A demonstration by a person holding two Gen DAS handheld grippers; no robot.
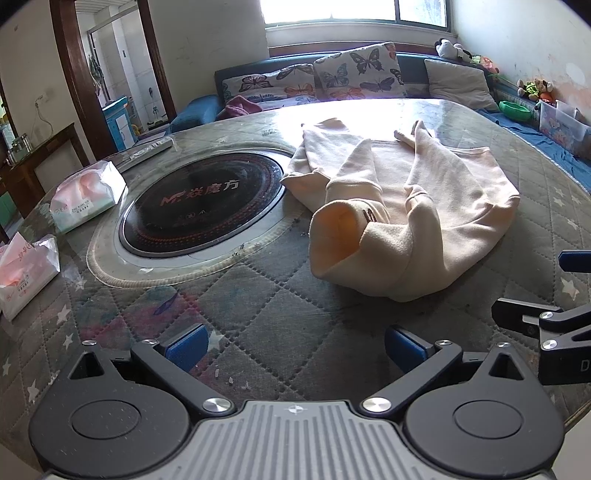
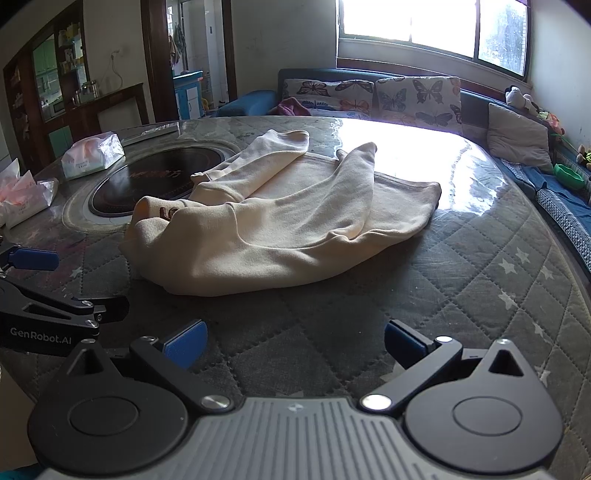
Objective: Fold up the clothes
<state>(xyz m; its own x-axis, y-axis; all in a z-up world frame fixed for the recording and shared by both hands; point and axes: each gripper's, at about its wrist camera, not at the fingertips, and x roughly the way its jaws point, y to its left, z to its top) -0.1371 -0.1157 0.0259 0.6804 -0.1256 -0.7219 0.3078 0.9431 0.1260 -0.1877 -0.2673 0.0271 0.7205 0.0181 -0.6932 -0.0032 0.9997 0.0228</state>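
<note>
At the bottom of the left wrist view, the left gripper (image 1: 293, 347) sits low over the table (image 1: 258, 325), its blue-padded fingers (image 1: 186, 347) spread wide apart with nothing between them. The right gripper (image 2: 295, 345) occupies the same position at the bottom of the right wrist view, fingers likewise spread wide and holding nothing. Each gripper appears at the edge of the other's view: the right one at the lower right of the left wrist view, the left one at the lower left of the right wrist view, so the two stand side by side. The table surface is a grey quilted cover with a star print under a glossy clear sheet. Past the fingertips, at the centre of both views, lies the cream sweatshirt (image 1: 413, 206), spread on the table and apart from both grippers. Both sleeves are folded inward across the body, and the collar end faces the near left. Left of the garment, a round black cooktop (image 1: 201, 206) is set into the table; the sweatshirt's far left edge overlaps its rim. Two tissue packs (image 1: 86, 197) rest at the left edge of the frame. Beyond the table, a sofa (image 1: 413, 70) with butterfly cushions (image 1: 356, 72) stands under a bright window (image 2: 432, 26).
</note>
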